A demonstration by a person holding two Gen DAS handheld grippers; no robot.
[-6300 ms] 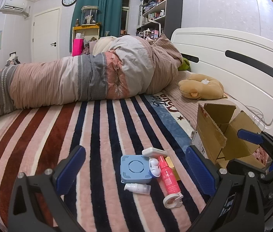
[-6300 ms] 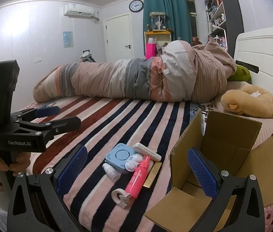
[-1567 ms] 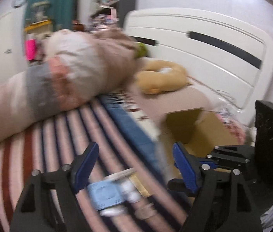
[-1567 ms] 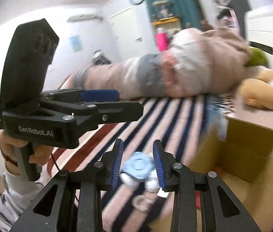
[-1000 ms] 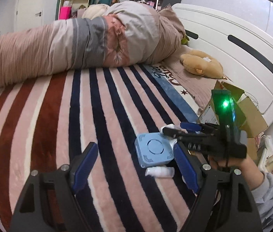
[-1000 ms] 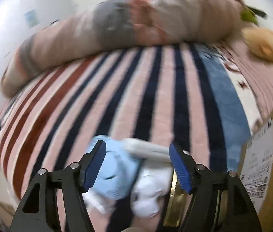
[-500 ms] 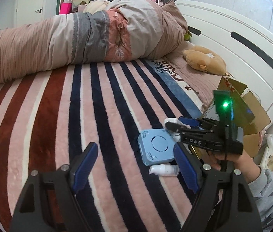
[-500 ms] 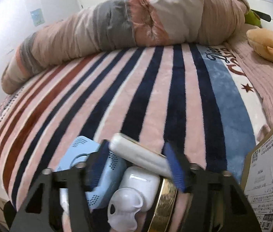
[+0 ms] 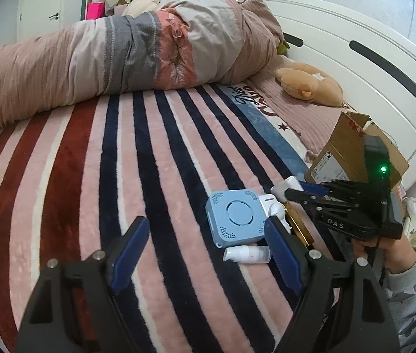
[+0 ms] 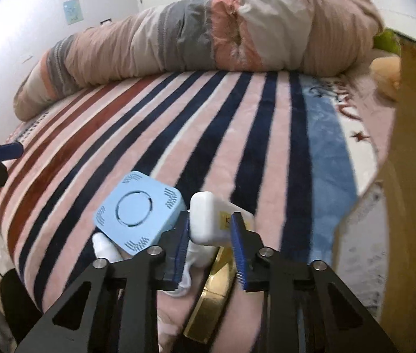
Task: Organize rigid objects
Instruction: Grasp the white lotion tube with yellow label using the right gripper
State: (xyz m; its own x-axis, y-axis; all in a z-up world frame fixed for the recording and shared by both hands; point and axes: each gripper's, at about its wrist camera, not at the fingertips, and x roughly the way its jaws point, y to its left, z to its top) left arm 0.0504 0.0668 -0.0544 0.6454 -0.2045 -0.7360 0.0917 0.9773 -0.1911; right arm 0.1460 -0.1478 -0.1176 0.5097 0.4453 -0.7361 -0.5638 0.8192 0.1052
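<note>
Beside the blue square device, the right tool is closing on a white tube while the left tool stays spread, empty.

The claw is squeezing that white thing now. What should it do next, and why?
Probably lift it. The right gripper is closing its fingers on the white tube, which lies between them, and the open cardboard box waits just beside the pile.

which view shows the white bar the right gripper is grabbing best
The right wrist view: the white bar sits close up between the closing right hand-held gripper jaws. The left wrist view shows only its small end poking past the jaws.
</note>
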